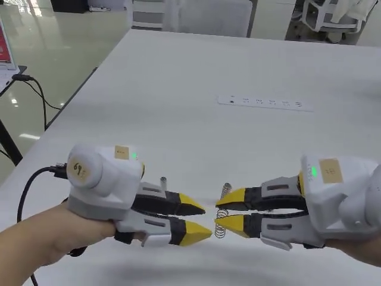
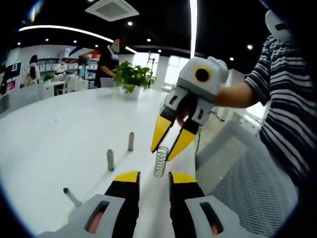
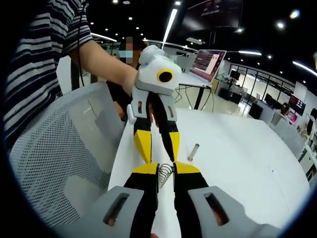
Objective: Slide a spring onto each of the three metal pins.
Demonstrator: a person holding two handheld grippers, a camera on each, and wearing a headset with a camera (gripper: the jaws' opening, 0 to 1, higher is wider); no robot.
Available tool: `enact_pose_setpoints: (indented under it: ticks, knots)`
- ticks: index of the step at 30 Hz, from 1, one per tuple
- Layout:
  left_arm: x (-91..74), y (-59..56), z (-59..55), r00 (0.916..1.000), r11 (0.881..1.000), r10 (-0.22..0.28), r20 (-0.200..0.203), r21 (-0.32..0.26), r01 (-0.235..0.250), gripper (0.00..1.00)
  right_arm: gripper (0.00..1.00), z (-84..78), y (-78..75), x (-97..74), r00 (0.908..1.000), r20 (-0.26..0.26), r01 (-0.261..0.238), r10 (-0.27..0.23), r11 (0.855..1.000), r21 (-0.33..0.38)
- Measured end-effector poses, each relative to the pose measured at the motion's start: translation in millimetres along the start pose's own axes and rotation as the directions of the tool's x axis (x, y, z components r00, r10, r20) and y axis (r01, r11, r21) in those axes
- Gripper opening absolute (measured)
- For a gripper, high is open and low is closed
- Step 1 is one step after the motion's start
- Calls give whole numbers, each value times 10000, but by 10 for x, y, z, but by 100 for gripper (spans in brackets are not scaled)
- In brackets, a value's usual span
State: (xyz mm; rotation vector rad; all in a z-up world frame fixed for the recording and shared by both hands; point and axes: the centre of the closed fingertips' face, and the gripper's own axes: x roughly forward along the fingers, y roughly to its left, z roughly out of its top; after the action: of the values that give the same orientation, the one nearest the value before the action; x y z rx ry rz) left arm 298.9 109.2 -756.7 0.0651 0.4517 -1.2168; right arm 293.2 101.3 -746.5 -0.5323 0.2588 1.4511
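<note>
My right gripper [image 1: 216, 215] is shut on a small metal spring [image 1: 224, 191], gripped at its middle and upright just above the white table [image 1: 178, 89]. In the right gripper view the spring [image 3: 165, 174] sits between my own yellow tips [image 3: 166, 168]. My left gripper [image 1: 206, 220] faces it tip to tip, open and holding nothing. In the left gripper view the spring [image 2: 159, 162] stands just ahead of the left gripper [image 2: 155, 175]. The right gripper [image 2: 162, 152] holds it from the far side. Three metal pins [image 2: 131, 141] [image 2: 110, 159] [image 2: 72, 196] stand to the left. One pin [image 1: 163, 182] shows behind the left gripper.
A white power strip [image 1: 265, 102] lies flat further back on the table. A grey mesh chair [image 3: 64, 148] stands off the table's near edge beside the person. A potted plant [image 2: 131, 77] sits at the table's far end.
</note>
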Motion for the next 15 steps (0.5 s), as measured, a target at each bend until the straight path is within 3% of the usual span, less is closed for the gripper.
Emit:
enact_pose_setpoints:
  ticks: [9,15]
  knots:
    - [-234,81,-4,9983,9981,533,239,-328,-525,17,8,-139,-34,20,9999,-47,142,-140,9992,381]
    - [-410,190,-112,9932,9915,1132,265,-670,-1112,19,8,-183,-25,32,9996,-229,149,-143,9996,235]
